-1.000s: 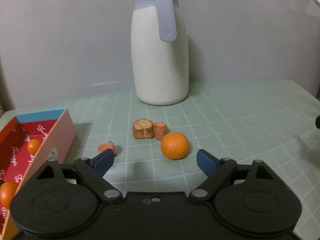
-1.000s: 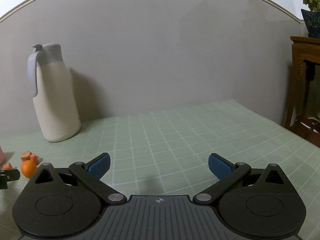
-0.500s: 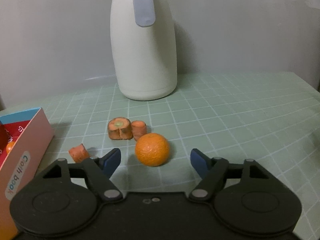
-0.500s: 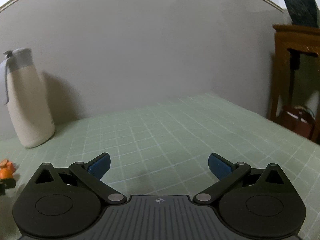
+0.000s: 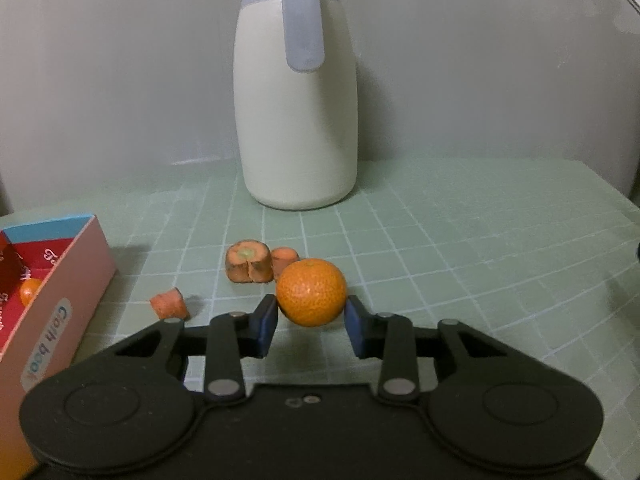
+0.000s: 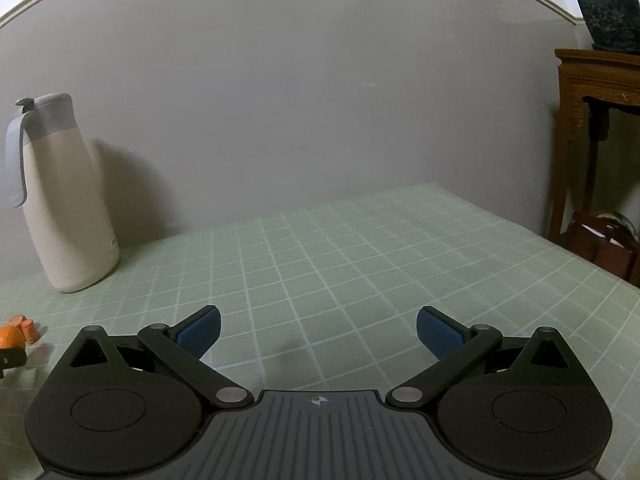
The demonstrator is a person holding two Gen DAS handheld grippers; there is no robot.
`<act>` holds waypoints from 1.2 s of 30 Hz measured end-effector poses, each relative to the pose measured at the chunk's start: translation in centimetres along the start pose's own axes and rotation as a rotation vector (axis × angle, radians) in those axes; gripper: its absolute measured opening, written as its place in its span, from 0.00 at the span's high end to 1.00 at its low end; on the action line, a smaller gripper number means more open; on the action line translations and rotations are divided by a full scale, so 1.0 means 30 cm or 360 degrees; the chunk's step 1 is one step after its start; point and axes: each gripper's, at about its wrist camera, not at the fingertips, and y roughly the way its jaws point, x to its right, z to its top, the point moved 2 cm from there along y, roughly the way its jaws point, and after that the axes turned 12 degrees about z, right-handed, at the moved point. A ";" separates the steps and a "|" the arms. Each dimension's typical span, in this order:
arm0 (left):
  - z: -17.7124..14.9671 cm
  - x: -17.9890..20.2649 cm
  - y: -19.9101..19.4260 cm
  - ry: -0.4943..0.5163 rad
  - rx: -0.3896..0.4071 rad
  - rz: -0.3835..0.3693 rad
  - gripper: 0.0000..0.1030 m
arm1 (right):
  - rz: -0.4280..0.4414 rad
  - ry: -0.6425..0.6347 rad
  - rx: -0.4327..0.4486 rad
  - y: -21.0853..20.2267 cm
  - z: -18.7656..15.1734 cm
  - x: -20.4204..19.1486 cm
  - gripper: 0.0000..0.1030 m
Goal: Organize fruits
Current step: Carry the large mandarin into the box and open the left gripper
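An orange [image 5: 311, 290] sits on the green checked tablecloth [image 5: 460, 264], between the blue pads of my left gripper [image 5: 310, 314]. Its jaws are closing, and both pads touch the fruit's sides. Behind the orange lie two carrot chunks [image 5: 248, 262], and a third chunk [image 5: 170, 303] lies to the left. An open pink and red box [image 5: 60, 312] at the left edge holds a small orange [image 5: 30, 290]. My right gripper [image 6: 318, 328] stands open over bare cloth with nothing between its fingers. In the right wrist view the orange [image 6: 10, 336] shows at the far left edge.
A tall cream jug with a grey lid and handle [image 5: 298, 120] stands against the grey wall behind the fruit. Beyond the table's right edge stands a wooden side table [image 6: 596, 80] with a potted plant [image 6: 608, 12], with bags beneath it.
My left gripper moved forward to the orange and its jaws narrowed from wide apart until the pads met the fruit. The right wrist view swung a little to the right, then held.
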 end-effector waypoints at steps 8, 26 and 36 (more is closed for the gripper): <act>0.011 -0.082 -0.101 -0.0028 0.0089 0.0000 0.74 | 0.0039 -0.0039 -0.0032 0.016 -0.008 -0.069 0.00; -0.025 -0.508 -0.208 -0.0194 0.0142 0.0296 0.74 | 0.0212 -0.0071 -0.0095 0.054 -0.049 -0.336 0.00; -0.096 -0.696 -0.234 -0.0245 0.0084 0.0423 0.73 | 0.0333 -0.0017 -0.0126 0.090 -0.077 -0.448 0.00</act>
